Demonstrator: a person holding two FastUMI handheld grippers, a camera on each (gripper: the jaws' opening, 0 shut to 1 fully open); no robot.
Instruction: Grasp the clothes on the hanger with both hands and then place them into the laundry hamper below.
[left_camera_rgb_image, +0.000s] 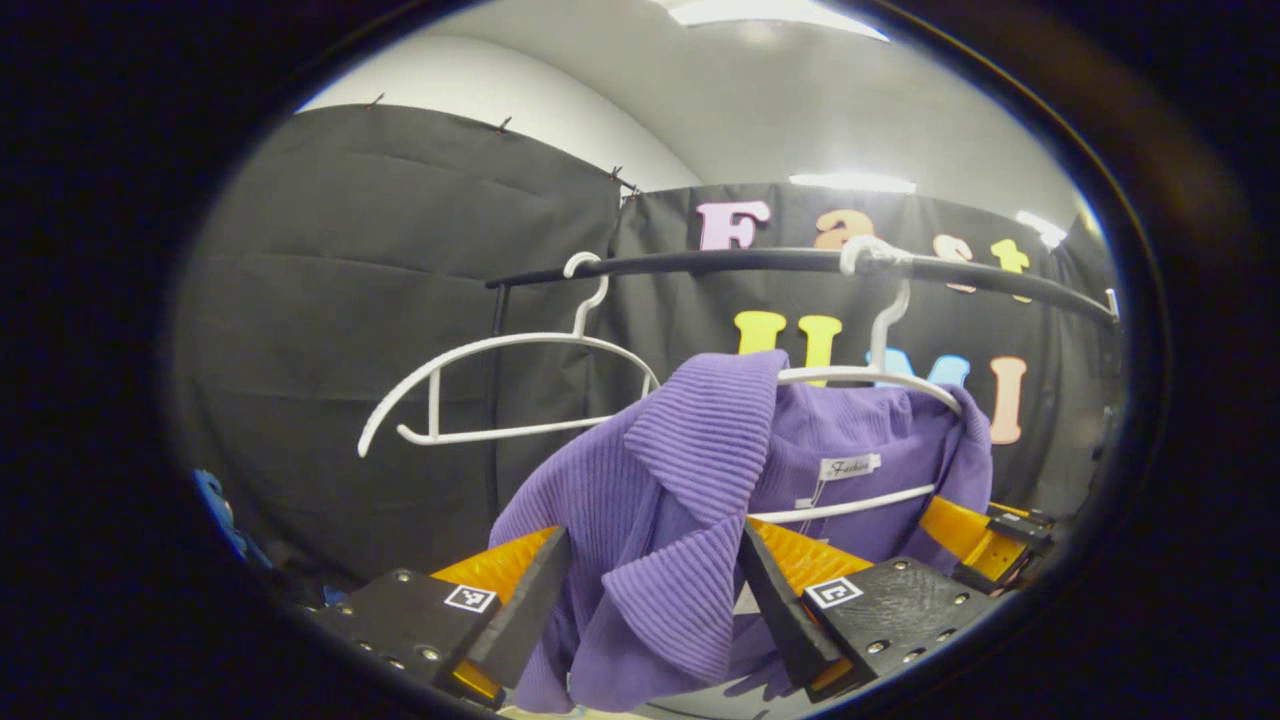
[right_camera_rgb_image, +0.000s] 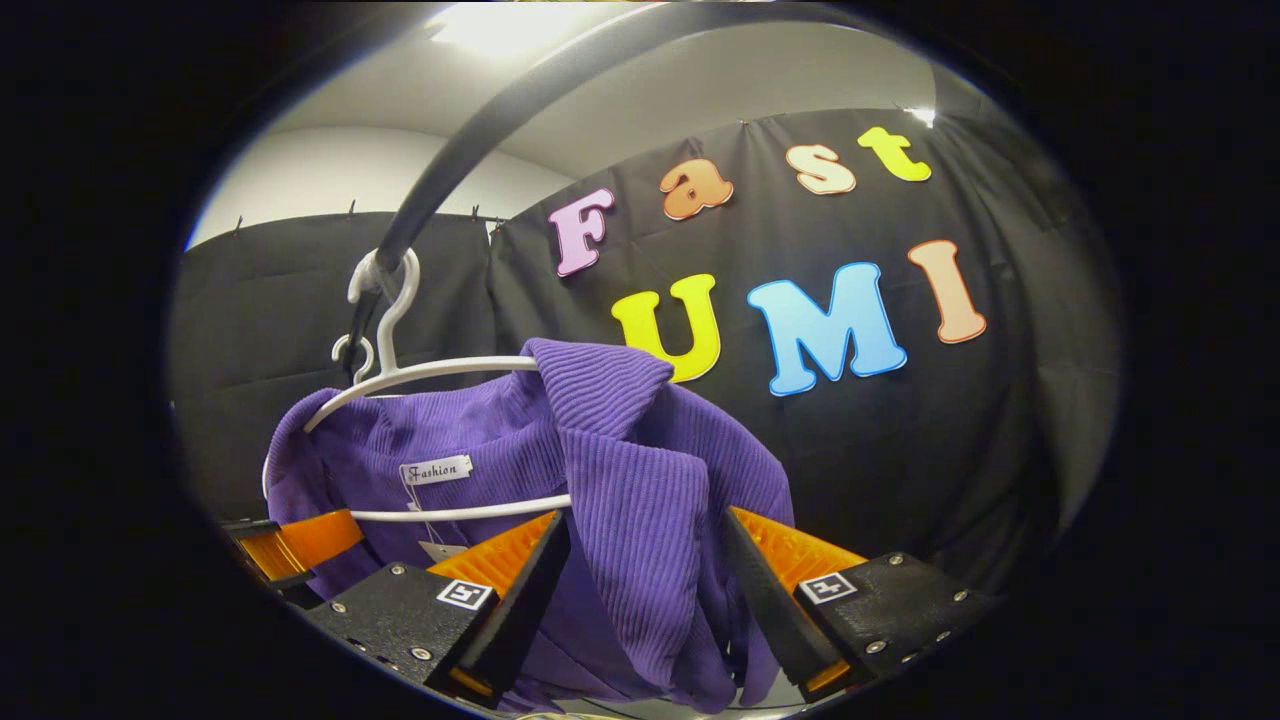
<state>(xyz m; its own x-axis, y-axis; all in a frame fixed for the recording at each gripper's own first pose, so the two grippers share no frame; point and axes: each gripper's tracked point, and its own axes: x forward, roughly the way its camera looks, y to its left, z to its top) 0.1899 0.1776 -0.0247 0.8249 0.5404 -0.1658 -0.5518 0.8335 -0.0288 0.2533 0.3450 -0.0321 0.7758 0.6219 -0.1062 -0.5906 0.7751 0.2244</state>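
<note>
A purple ribbed garment (left_camera_rgb_image: 690, 450) hangs on a white hanger (left_camera_rgb_image: 870, 375) from a black rail (left_camera_rgb_image: 750, 262). In the left gripper view, my left gripper (left_camera_rgb_image: 650, 540) is open, its fingers standing either side of a bunched shoulder fold of the garment. The right gripper (left_camera_rgb_image: 960, 535) shows farther off at the garment's other shoulder. In the right gripper view, the garment (right_camera_rgb_image: 620, 470) droops off its hanger (right_camera_rgb_image: 430, 368), and my right gripper (right_camera_rgb_image: 645, 520) is open around the near shoulder fold. The left gripper (right_camera_rgb_image: 300, 540) shows low on the left.
An empty white hanger (left_camera_rgb_image: 500, 345) hangs on the same rail to the left of the garment. The rail (right_camera_rgb_image: 480, 130) passes close overhead in the right gripper view. Black cloth walls stand behind.
</note>
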